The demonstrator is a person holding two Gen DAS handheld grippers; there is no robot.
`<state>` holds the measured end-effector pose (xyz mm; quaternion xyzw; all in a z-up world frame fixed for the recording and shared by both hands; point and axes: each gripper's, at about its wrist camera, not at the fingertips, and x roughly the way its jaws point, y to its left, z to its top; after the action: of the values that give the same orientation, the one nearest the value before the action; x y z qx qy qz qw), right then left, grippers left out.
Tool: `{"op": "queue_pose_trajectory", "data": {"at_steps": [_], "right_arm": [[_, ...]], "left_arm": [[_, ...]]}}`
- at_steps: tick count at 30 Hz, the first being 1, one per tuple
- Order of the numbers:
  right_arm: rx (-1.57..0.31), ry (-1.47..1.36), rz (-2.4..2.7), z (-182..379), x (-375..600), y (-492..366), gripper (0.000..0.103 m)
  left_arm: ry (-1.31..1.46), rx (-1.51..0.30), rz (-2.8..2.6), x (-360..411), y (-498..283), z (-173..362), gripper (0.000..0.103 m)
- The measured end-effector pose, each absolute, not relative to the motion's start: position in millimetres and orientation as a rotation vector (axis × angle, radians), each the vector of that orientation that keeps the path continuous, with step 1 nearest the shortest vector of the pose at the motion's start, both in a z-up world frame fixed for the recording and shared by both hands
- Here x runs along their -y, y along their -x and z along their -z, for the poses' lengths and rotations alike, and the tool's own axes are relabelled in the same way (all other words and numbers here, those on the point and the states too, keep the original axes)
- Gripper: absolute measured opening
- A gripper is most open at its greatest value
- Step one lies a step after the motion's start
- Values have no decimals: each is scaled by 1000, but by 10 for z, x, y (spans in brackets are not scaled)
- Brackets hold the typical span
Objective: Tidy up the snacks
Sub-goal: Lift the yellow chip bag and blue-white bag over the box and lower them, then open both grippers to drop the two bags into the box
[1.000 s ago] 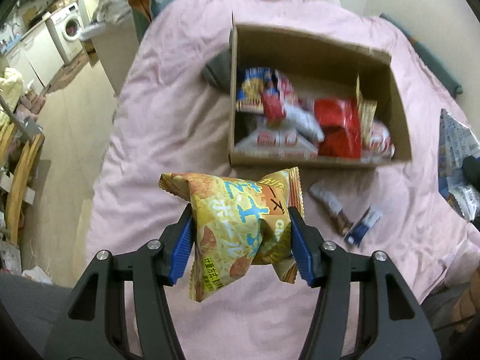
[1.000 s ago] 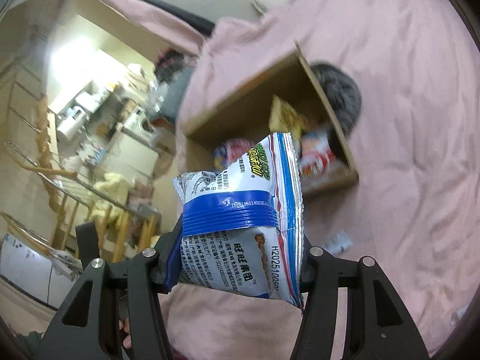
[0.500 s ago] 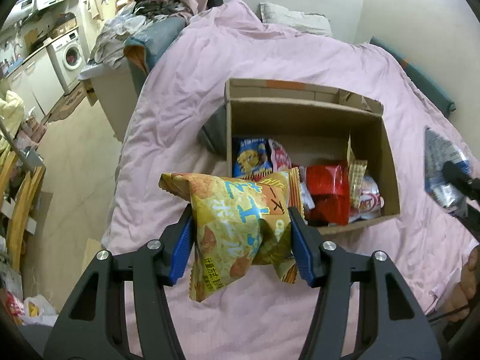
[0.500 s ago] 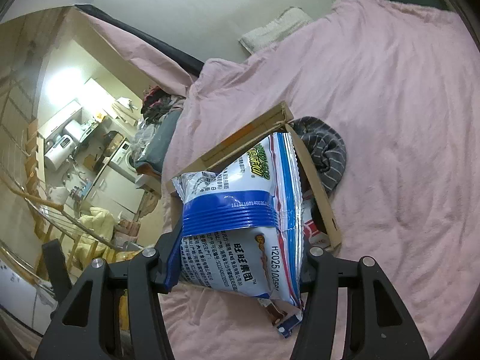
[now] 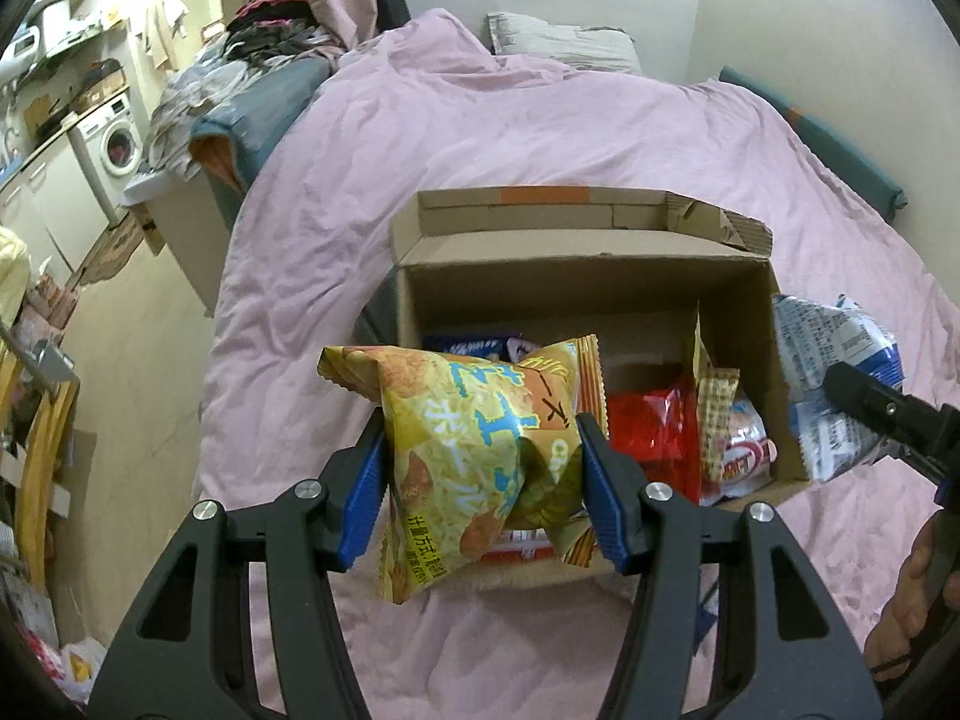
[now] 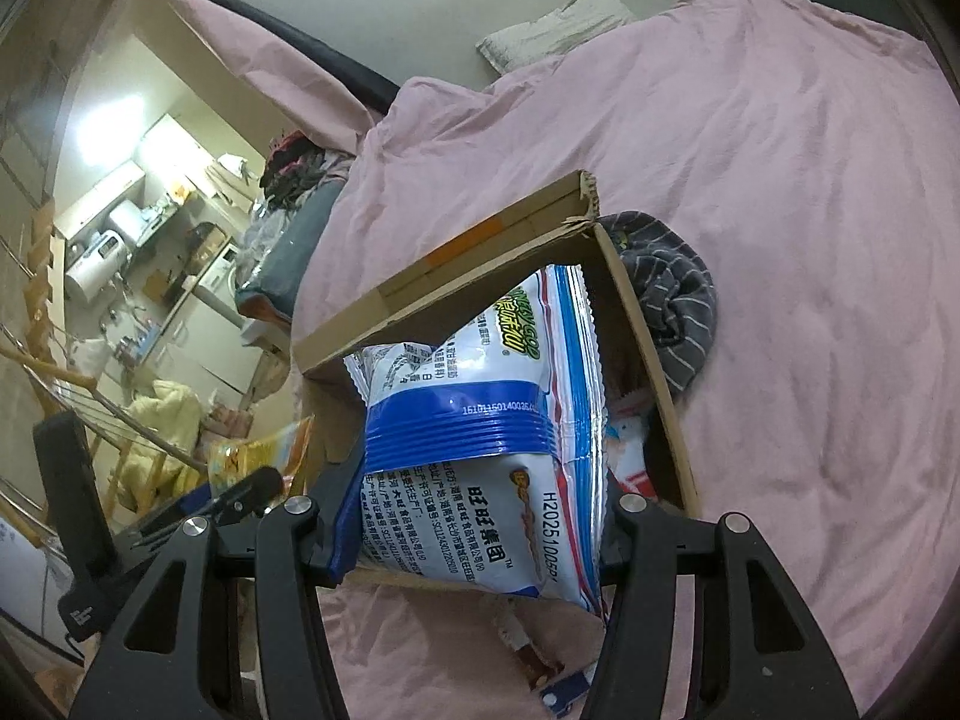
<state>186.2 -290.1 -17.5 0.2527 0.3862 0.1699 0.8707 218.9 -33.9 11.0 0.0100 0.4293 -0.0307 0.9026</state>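
My left gripper (image 5: pixel 480 480) is shut on a yellow snack bag (image 5: pixel 474 450) and holds it over the near left side of an open cardboard box (image 5: pixel 576 276) on the pink bed. The box holds several snack packs, among them a red one (image 5: pixel 654 432). My right gripper (image 6: pixel 474 516) is shut on a blue and white snack bag (image 6: pixel 480 438), held over the box's (image 6: pixel 636 324) near edge. That bag also shows in the left wrist view (image 5: pixel 834 372), at the box's right side. The yellow bag shows in the right wrist view (image 6: pixel 258 456).
A grey striped cloth (image 6: pixel 678 294) lies against the box's far side. Small snack bars (image 6: pixel 528 648) lie on the pink duvet (image 6: pixel 780 180) before the box. A pillow (image 5: pixel 558 42) lies at the bed's head. The bed's edge and the floor (image 5: pixel 138 360) lie to the left.
Both grippers have moved in toward the box with their bags. The box now sits lower and closer in both views, and the right gripper's bag has come up beside its right wall.
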Motion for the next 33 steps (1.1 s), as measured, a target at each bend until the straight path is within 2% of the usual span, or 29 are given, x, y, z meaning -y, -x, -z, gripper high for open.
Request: {"op": "queue_pose_trajectory", "data": {"at_steps": [9,33], "right_arm": [[-839,-458,-342,311,2775,-2212,57],[-919,-456,-360,532,2506,-2464,60]], "left_arm": [[-79,-811,40,454,-2441,43,55],[-18,-870,92,507,-2652,270,56]]}}
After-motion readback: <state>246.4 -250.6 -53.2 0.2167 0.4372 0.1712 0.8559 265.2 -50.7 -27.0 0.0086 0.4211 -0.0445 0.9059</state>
